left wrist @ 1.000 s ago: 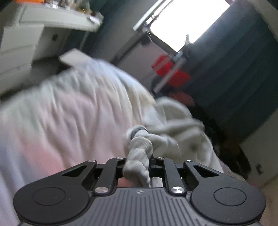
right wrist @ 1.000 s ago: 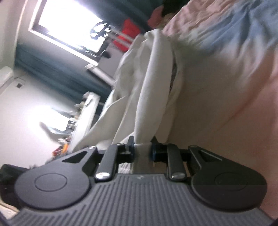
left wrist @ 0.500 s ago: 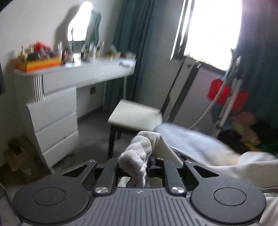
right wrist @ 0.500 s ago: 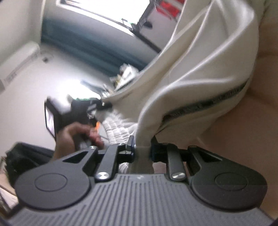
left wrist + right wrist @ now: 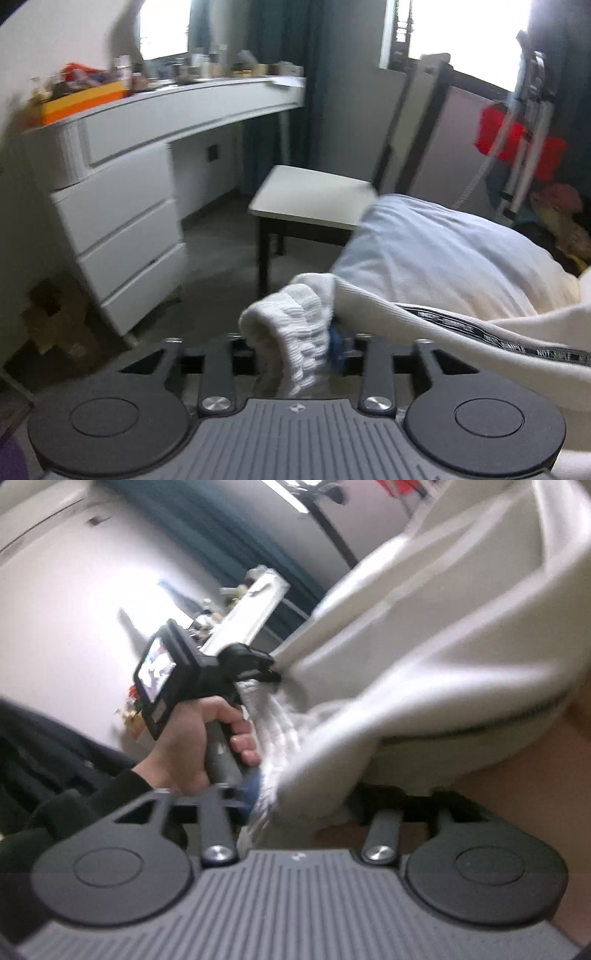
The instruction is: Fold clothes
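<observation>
The left gripper (image 5: 295, 350) sits at the bottom centre of its view with its jaws opening, the ribbed cuff (image 5: 291, 332) of a white garment (image 5: 461, 332) lying loosely between them rather than pinched. The right gripper (image 5: 303, 812) at the bottom centre of its own view is also opening its jaws, a thick fold of the same garment draped between them and not pressed. The garment lies across the bed (image 5: 443, 251) at right, a dark printed band running along it toward the lower right. Judging by this, one fold looks just laid down and released; the garment is bunched, not a flat packet, so more folds and smoothing seem left. The right view shows the person's left hand (image 5: 192, 746) on its handle at left centre. Most of the garment is cut off by the frame edges, its overall shape cannot be made out, and both views are blurred.
</observation>
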